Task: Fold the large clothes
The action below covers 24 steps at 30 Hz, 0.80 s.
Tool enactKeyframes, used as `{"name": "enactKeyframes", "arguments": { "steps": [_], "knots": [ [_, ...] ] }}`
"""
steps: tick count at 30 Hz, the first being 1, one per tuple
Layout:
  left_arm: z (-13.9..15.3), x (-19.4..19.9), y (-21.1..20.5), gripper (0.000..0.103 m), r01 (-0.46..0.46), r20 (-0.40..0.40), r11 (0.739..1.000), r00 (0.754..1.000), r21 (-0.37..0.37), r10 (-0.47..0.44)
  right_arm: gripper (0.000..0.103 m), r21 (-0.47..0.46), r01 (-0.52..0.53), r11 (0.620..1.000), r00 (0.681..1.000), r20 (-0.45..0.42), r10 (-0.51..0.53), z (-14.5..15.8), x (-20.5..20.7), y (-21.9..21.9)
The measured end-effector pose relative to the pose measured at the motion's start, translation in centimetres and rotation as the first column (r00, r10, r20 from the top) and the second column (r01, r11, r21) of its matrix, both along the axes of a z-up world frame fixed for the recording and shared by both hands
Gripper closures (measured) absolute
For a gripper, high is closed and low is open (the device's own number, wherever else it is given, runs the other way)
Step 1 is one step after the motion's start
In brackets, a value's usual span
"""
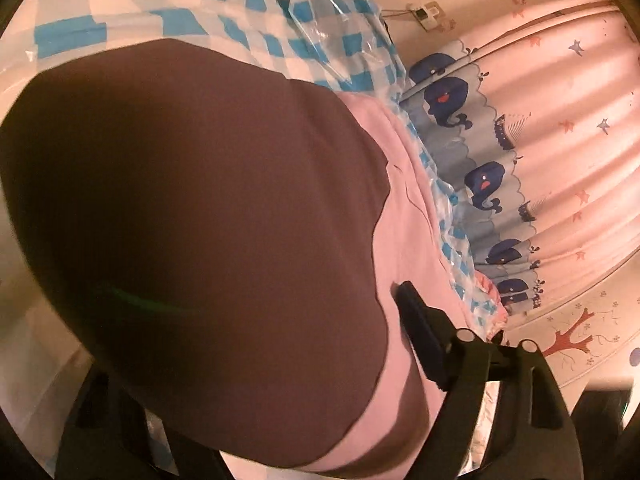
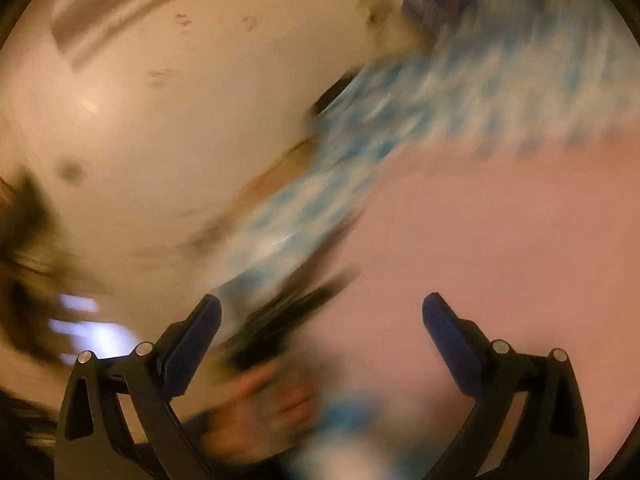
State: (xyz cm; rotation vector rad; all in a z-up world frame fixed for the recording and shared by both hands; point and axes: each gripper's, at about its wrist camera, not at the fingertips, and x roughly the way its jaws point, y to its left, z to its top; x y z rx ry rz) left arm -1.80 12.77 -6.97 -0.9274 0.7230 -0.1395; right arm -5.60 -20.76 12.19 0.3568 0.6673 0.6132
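A large pink garment point(image 1: 408, 216) lies on a blue-and-white checked tablecloth point(image 1: 120, 20). In the left wrist view a fold of it, dark in shadow point(image 1: 200, 200), hangs right in front of the lens and hides the left finger; the right finger point(image 1: 420, 336) presses against the cloth. My left gripper point(image 1: 320, 340) looks shut on the garment. In the blurred right wrist view the pink garment point(image 2: 500, 232) fills the right side. My right gripper point(image 2: 320, 316) is wide open and empty above it. A hand point(image 2: 260, 400) shows low between its fingers.
A clear plastic cover point(image 1: 340, 32) lies over the checked cloth at the table edge. A curtain with blue whales point(image 1: 500, 152) hangs beyond the table. A pale wall point(image 2: 180, 100) fills the left of the right wrist view.
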Motion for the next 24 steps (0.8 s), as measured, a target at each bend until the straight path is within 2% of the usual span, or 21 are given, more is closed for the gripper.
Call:
{"name": "enactKeyframes", "arguments": {
  "steps": [1, 2, 3, 4, 5, 6, 7, 8, 9, 11, 12, 14, 15, 18, 21, 23, 24],
  "knots": [
    [0.2, 0.0, 0.0, 0.031, 0.001, 0.004, 1.0, 1.0, 0.008, -0.001, 0.006, -0.122, 0.092, 0.988, 0.994, 0.064, -0.084, 0.7, 1.6, -1.0],
    [0.3, 0.0, 0.1, 0.032, 0.003, 0.006, 1.0, 1.0, 0.012, -0.003, 0.006, -0.227, 0.192, 0.955, 0.977, 0.139, -0.163, 0.9, 3.7, -2.3],
    [0.5, 0.0, 0.3, 0.032, 0.006, 0.006, 1.0, 1.0, 0.013, -0.006, 0.006, -0.325, 0.271, 0.906, 0.958, 0.184, -0.22, 0.2, 6.2, -3.7],
    [0.5, 0.2, 0.5, 0.032, 0.009, 0.004, 1.0, 1.0, 0.015, -0.009, 0.006, -0.394, 0.309, 0.866, 0.949, 0.185, -0.255, -0.7, 7.9, -4.6],
    [0.4, 0.2, 0.7, 0.032, 0.012, 0.001, 1.0, 1.0, 0.013, -0.012, 0.006, -0.488, 0.338, 0.804, 0.94, 0.145, -0.308, -2.7, 10.6, -6.2],
    [0.3, 0.3, 0.9, 0.032, 0.012, -0.002, 1.0, 1.0, 0.01, -0.012, 0.006, -0.546, 0.331, 0.77, 0.934, 0.071, -0.351, -4.8, 12.6, -7.8],
    [0.2, 0.5, 0.9, 0.032, 0.013, -0.001, 1.0, 1.0, 0.011, -0.013, 0.006, -0.561, 0.301, 0.771, 0.917, -0.052, -0.396, -7.6, 14.2, -10.1],
    [0.1, 0.3, 1.0, 0.032, 0.017, 0.004, 1.0, 1.0, 0.016, -0.017, 0.006, -0.501, 0.283, 0.818, 0.887, -0.189, -0.422, -10.3, 14.7, -12.6],
    [0.2, 0.4, 0.8, 0.032, 0.023, 0.012, 0.999, 1.0, 0.028, -0.024, 0.006, -0.392, 0.281, 0.876, 0.873, -0.276, -0.403, -12.1, 14.3, -14.4],
    [0.4, -0.1, 0.6, 0.043, 0.036, 0.025, 0.997, 0.999, 0.073, -0.038, 0.006, -0.216, 0.332, 0.918, 0.865, -0.319, -0.387, -13.1, 12.7, -16.5],
    [0.6, -0.1, 0.6, 0.046, 0.043, 0.027, 0.995, 0.999, 0.088, -0.046, 0.006, -0.166, 0.335, 0.927, 0.873, -0.316, -0.372, -12.7, 11.7, -17.3],
    [0.9, -0.5, 0.9, 0.059, 0.061, 0.033, 0.994, 0.997, 0.087, -0.064, 0.006, -0.112, 0.35, 0.93, 0.863, -0.348, -0.366, -11.9, 10.5, -18.2],
    [1.3, -0.8, 0.9, 0.062, 0.075, 0.04, 0.993, 0.996, 0.094, -0.079, 0.006, -0.096, 0.358, 0.929, 0.863, -0.346, -0.368, -11.3, 10.0, -18.5],
    [2.9, -3.7, 0.2, 0.067, 0.135, 0.069, 0.98, 0.987, 0.148, -0.147, 0.006, -0.119, 0.338, 0.934, 0.891, -0.279, -0.358, -7.6, 6.4, -18.3],
    [4.0, -8.3, -0.4, 0.065, 0.179, 0.078, 0.966, 0.977, 0.184, -0.196, 0.006, -0.137, 0.325, 0.936, 0.909, -0.228, -0.349, -5.0, 2.7, -18.6],
    [3.4, -11.3, -0.1, 0.05, 0.165, 0.065, 0.968, 0.982, 0.187, -0.18, 0.006, -0.091, 0.324, 0.942, 0.916, -0.219, -0.336, -4.4, 0.9, -19.5],
    [2.7, -12.1, 0.4, 0.048, 0.148, 0.049, 0.976, 0.986, 0.159, -0.158, 0.006, -0.078, 0.332, 0.94, 0.92, -0.193, -0.341, -4.0, 0.4, -19.6]
  ]
}}
